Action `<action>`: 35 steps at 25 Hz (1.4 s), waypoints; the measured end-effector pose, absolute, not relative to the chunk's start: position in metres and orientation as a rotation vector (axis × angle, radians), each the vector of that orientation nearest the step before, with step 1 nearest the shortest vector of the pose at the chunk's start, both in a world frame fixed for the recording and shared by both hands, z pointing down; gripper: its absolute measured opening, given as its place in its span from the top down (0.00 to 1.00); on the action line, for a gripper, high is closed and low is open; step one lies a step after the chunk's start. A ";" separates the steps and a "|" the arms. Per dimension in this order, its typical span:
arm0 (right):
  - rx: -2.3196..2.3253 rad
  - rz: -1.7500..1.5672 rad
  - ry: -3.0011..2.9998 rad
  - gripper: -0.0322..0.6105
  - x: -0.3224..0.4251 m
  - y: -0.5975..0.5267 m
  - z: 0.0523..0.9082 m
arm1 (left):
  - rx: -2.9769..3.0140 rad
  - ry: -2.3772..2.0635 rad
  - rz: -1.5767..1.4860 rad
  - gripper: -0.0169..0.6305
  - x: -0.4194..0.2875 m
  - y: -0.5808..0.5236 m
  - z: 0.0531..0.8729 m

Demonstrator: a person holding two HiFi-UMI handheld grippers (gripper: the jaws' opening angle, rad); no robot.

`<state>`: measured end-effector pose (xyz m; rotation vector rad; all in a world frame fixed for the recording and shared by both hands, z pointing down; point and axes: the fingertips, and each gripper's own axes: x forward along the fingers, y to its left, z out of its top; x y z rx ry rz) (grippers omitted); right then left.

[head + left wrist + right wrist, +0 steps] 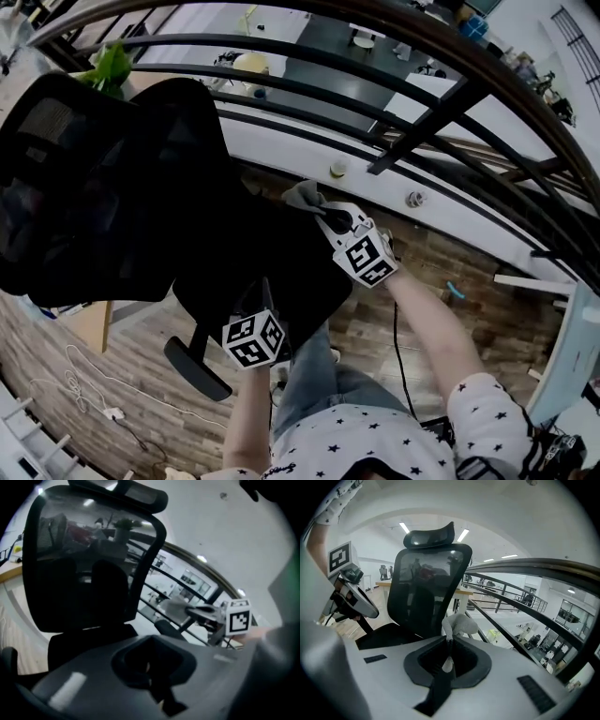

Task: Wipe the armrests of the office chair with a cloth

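The black office chair (103, 187) stands at the left of the head view, its mesh back up and its seat (281, 272) below my grippers. My right gripper (323, 214) is shut on a bunched grey cloth (305, 195) at the seat's far side, by the railing. The right gripper view shows the cloth (459, 624) sticking up from my right gripper (448, 641), with the chair back (426, 588) behind. My left gripper (265, 289) hovers over the seat's near edge with jaws together and nothing held. One black armrest (197, 367) lies below it; another armrest (165, 628) lies under the cloth (176, 605).
A curved black railing (412, 122) runs right behind the chair, with a lower floor of desks beyond it. The floor is wood planks (469, 253). White cables (80, 384) and a small blue object (454, 291) lie on it. A green plant (111, 67) stands behind the chair.
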<state>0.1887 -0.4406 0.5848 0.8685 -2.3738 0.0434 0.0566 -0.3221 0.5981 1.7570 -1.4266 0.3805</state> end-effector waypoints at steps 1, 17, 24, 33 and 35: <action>0.863 0.035 -2.367 0.91 0.189 -0.446 0.589 | 1.752 -1.426 0.380 0.97 0.058 -0.324 0.601; 0.728 0.028 -2.283 0.91 0.175 -0.477 0.655 | 1.697 -1.390 0.417 0.97 0.064 -0.333 0.642; 0.620 0.039 -2.251 0.91 0.165 -0.461 0.680 | 1.678 -1.401 0.417 0.97 0.059 -0.331 0.646; 0.576 0.016 -2.212 0.91 0.163 -0.453 0.691 | 1.674 -1.394 0.417 0.97 0.062 -0.321 0.648; 0.576 0.017 -2.203 0.91 0.164 -0.452 0.691 | 1.673 -1.394 0.419 0.97 0.063 -0.319 0.648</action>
